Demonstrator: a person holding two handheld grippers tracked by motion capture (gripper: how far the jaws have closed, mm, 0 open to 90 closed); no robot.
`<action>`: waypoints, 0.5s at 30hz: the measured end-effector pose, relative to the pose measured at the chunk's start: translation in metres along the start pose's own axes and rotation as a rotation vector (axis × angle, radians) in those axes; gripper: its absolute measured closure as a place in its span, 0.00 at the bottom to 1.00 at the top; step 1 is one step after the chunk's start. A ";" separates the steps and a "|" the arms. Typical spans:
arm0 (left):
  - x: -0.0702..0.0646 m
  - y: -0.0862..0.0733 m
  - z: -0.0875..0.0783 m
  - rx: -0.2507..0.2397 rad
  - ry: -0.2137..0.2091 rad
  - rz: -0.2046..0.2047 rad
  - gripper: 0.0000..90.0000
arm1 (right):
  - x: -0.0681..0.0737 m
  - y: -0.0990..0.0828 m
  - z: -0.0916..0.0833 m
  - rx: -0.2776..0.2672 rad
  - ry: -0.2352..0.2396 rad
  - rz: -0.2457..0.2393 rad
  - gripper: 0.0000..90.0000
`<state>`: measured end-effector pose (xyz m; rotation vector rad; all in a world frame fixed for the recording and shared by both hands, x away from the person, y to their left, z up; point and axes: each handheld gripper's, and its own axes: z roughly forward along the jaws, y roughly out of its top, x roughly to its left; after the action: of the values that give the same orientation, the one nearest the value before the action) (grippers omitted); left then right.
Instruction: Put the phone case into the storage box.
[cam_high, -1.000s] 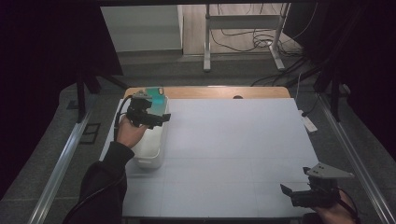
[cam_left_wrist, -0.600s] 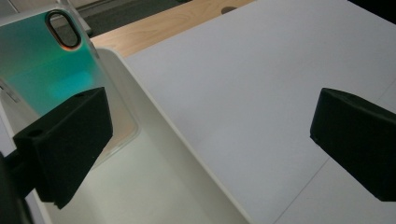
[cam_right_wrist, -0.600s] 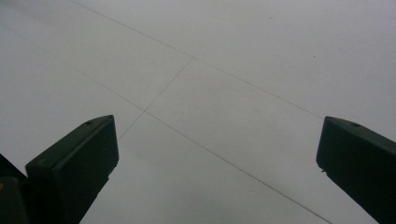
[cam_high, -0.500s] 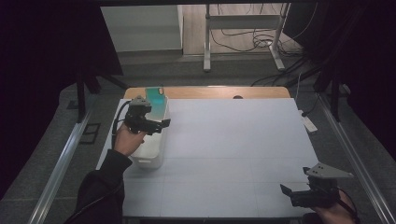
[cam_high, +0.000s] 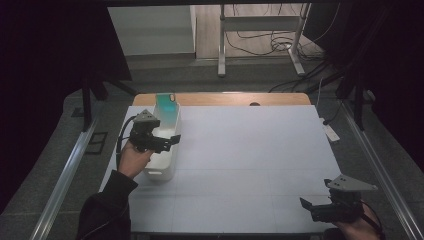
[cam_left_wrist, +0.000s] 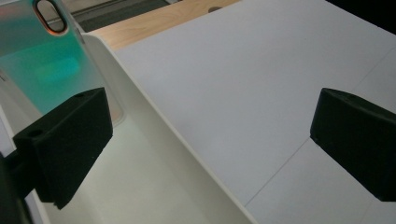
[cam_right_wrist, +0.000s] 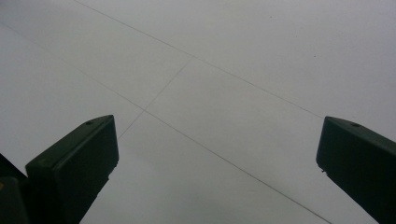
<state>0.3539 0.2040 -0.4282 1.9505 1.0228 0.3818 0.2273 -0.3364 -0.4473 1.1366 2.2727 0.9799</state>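
a: where's the bin (cam_high: 165, 150)?

b: right under the left gripper (cam_high: 170, 140), at the left edge of the table (cam_high: 250, 150). it's a white oblong tub, its long axis running from the person's side toward the far side of the table, open face up.

a: and the green thing in it?

b: a teal card (cam_high: 167, 107) stands against the bin's far end, beyond the left gripper's tips, leaning a little and poking up above the rim. in the left gripper view the card (cam_left_wrist: 42, 60) sits just past the left-hand jaw, with an oval hole near its top.

a: how do the jaws of that gripper stand?

b: wide apart and holding nothing. one jaw hangs over the bin's inside, the other out over the bare table, so the bin's long wall (cam_left_wrist: 177, 154) runs between them. whether either jaw touches the wall, i cannot tell.

a: the right gripper (cam_high: 312, 207)?

b: well apart from the bin, near the table's near right corner. its jaws are spread wide too, nothing between them but white tabletop with thin seam lines (cam_right_wrist: 210, 140).
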 end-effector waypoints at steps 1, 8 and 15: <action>-0.001 -0.002 -0.002 0.001 0.000 -0.001 0.00 | 0.000 0.000 0.000 0.001 0.000 -0.002 0.00; -0.008 -0.010 -0.009 0.005 0.000 0.003 0.00 | 0.000 0.000 0.001 0.000 -0.001 -0.003 0.00; -0.016 -0.018 -0.015 0.020 0.013 0.022 0.00 | 0.001 0.000 0.001 0.002 -0.001 -0.003 0.00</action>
<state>0.3260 0.2053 -0.4319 1.9807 1.0172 0.3982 0.2274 -0.3356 -0.4476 1.1338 2.2745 0.9755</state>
